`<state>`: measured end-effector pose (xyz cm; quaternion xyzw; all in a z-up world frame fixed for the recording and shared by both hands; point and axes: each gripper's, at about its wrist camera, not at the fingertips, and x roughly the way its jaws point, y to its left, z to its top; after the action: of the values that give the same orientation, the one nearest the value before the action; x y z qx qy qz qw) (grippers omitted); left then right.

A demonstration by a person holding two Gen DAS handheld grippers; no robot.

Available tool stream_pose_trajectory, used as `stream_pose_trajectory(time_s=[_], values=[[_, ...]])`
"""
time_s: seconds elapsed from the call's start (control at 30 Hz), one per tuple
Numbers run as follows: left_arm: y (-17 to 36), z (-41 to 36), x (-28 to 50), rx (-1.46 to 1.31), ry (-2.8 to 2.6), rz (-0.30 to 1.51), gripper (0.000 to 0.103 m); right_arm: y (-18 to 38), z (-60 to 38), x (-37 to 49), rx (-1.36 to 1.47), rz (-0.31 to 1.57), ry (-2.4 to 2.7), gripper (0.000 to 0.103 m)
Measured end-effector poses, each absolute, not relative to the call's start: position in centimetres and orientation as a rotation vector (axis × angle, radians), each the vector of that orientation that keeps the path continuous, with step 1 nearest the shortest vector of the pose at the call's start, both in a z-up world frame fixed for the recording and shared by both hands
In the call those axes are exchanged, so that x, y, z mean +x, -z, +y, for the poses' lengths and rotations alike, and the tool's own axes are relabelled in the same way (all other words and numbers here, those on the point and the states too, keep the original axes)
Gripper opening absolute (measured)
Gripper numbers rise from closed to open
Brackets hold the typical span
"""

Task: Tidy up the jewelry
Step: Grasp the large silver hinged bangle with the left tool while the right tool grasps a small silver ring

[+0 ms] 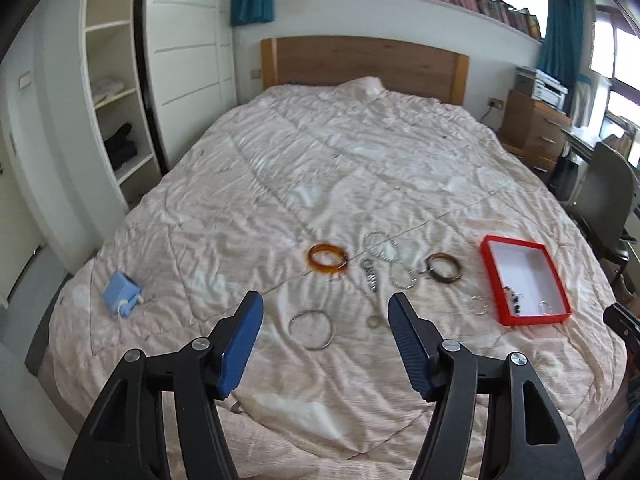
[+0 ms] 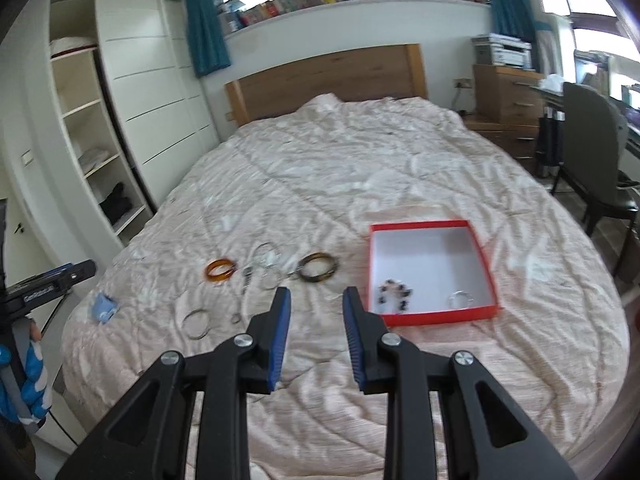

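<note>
A red box (image 1: 495, 280) (image 2: 436, 315) with a white inside lies on the bed and holds a dark beaded piece (image 2: 394, 294) and a small silver ring (image 2: 460, 299). Left of it lie a dark brown bangle (image 1: 443, 267) (image 2: 319, 267), an orange bangle (image 1: 328, 261) (image 2: 221, 269), thin silver hoops (image 1: 381, 246), a large silver bangle (image 1: 312, 329) (image 2: 196, 323) and a metal charm (image 1: 370, 274). My left gripper (image 1: 325, 316) is open and empty above the large silver bangle. My right gripper (image 2: 316, 307) is open and empty, left of the box.
A light blue box (image 1: 120, 294) (image 2: 103, 307) sits near the bed's left edge. A white wardrobe with open shelves (image 1: 116, 100) stands on the left. A wooden dresser (image 2: 506, 96) and a grey chair (image 2: 592, 160) stand on the right.
</note>
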<state>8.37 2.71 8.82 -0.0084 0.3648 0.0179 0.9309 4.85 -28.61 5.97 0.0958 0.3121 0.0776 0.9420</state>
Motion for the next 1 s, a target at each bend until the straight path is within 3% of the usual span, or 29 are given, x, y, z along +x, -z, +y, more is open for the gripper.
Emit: stream_pose_trajectory(time_s=[0.6,1.0], values=[[5.3,9.0,18.0,-0.112,-0.038,0.970,0.040,6.1,-18.6,16.4,0.139,0.903,-0.303,0.025],[10.4,8.3,23.2,-0.050,0.118,1.028,0.039,11.7,-15.4,21.9,0.122,1.006,-0.320,0.024]])
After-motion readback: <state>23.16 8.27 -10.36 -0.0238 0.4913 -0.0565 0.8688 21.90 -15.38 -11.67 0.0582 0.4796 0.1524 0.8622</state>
